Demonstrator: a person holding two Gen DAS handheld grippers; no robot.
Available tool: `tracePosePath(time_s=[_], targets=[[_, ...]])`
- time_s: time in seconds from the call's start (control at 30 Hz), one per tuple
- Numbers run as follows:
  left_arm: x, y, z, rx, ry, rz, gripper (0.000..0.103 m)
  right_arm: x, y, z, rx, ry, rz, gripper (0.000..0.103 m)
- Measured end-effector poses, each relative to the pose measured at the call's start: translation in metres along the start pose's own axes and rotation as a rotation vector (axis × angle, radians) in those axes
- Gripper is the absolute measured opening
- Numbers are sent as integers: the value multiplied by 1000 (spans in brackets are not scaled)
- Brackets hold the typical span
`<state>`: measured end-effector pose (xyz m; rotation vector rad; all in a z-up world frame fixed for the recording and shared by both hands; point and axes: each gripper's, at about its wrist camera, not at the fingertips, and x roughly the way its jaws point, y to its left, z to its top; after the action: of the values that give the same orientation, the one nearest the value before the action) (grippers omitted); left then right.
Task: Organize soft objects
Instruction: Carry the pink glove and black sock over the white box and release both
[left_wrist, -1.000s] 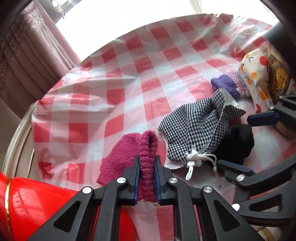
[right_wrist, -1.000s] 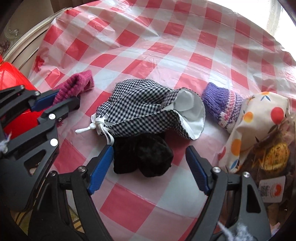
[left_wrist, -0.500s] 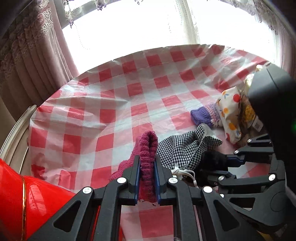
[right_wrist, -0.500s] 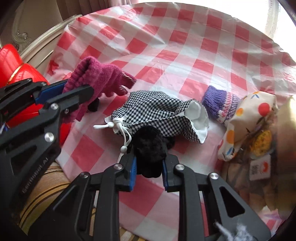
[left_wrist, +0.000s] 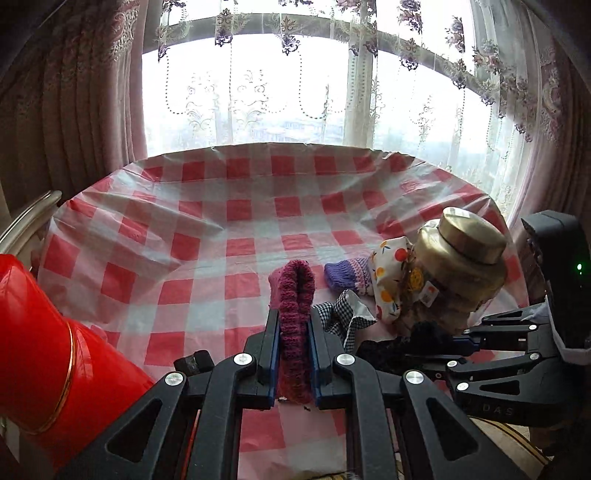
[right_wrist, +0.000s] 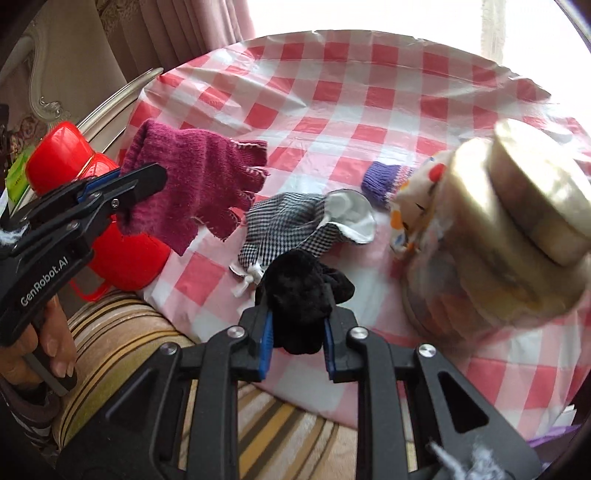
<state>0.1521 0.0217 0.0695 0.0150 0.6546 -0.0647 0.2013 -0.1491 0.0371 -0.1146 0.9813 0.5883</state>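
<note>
My left gripper (left_wrist: 292, 328) pinches the magenta knitted fingerless glove (right_wrist: 199, 181) left of the black-and-white checked drawstring pouch (right_wrist: 295, 225); my right gripper (right_wrist: 298, 338) fingers, just closed, pinch the black fuzzy glove (right_wrist: 303, 295) before it, above the counter (right_wrist: 332, 110)

Daylight floods through the window (left_wrist: 295, 92), blown out white; fisheye bends the edges, and the jar (right_wrist: 509, 236) smears with blur.
</note>
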Motion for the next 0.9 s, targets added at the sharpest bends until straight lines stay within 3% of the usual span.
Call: tracePosePath(time_s=[0.4,0.9], targets=[[-37,-42,-12,8,-23,-108,14,-94,-49,-53,157,-87,-89,26],[-72,-162,-24,101,18,-408,14,-197,-127,-152,361,-116,-312,26]])
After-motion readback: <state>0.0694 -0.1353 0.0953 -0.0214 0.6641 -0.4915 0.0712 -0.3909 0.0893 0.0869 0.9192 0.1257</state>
